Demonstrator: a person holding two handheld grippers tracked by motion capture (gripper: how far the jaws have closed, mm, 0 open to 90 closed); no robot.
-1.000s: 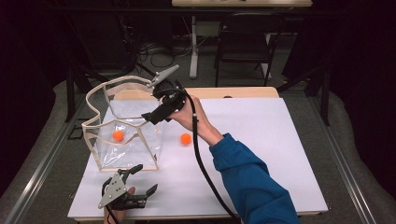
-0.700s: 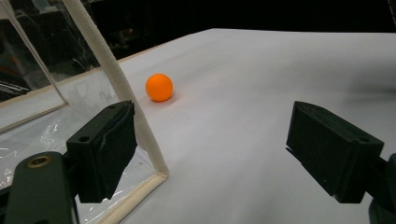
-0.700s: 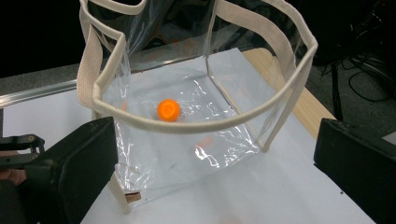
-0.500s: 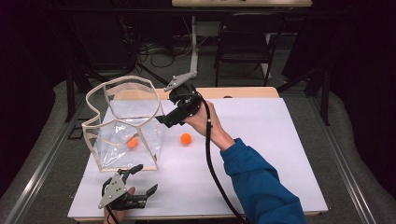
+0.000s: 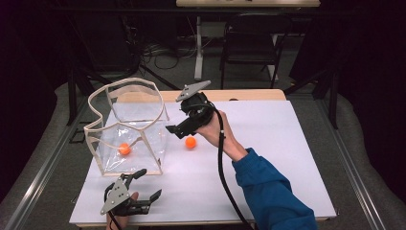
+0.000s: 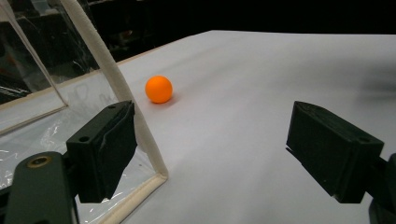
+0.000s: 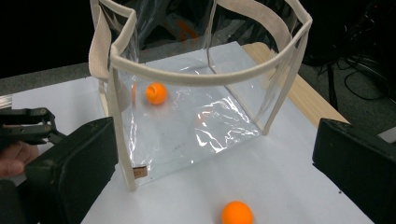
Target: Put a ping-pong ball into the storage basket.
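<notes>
Loose orange ball (image 5: 190, 142), mid-worktop beside clear bag (image 5: 143, 139): right gripper (image 5: 173, 131), jaws apart, should descend straddling it; left gripper (image 5: 148, 187) idle, jaws apart, near front edge.

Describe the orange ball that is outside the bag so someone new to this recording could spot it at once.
Start at the white table top and find the clear plastic bag with cream fabric trim standing at its left. Just right of that bag, on the bare surface, lies a small orange ball, below the raised right gripper. Its twin, the other orange ball, sits inside the bag.
</notes>
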